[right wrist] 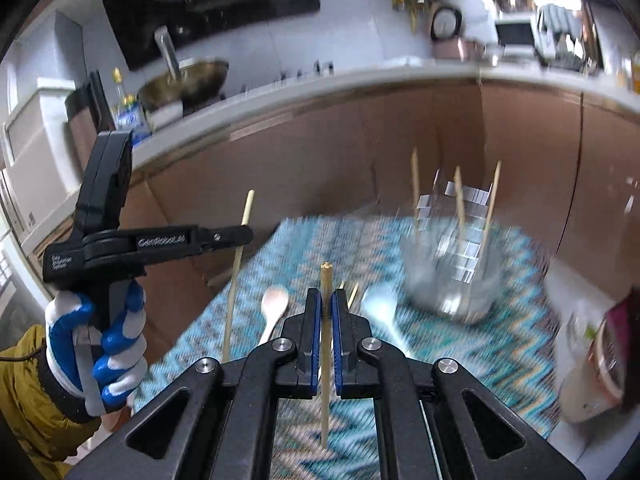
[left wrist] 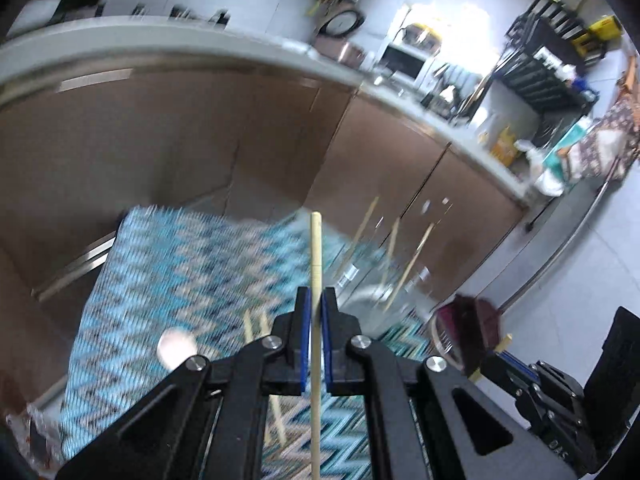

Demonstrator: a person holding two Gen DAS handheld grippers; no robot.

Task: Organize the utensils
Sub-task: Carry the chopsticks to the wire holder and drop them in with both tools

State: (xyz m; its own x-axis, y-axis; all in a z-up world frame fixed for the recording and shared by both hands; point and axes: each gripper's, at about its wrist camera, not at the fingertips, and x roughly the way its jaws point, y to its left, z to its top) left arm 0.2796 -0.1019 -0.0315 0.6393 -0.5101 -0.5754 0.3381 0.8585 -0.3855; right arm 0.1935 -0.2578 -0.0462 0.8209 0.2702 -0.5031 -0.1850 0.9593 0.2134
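Observation:
My left gripper is shut on a pale wooden chopstick held upright above the blue zigzag mat; it also shows in the right wrist view. My right gripper is shut on another chopstick with a decorated top. A clear glass holder stands on the mat at the right with three chopsticks upright in it; it is blurred in the left wrist view. Two chopsticks and a pale spoon lie on the mat.
Brown cabinet doors and a grey counter edge rise behind the mat. A wok sits on the counter. A pink-rimmed cup lies at the mat's right edge. A second spoon lies near the holder.

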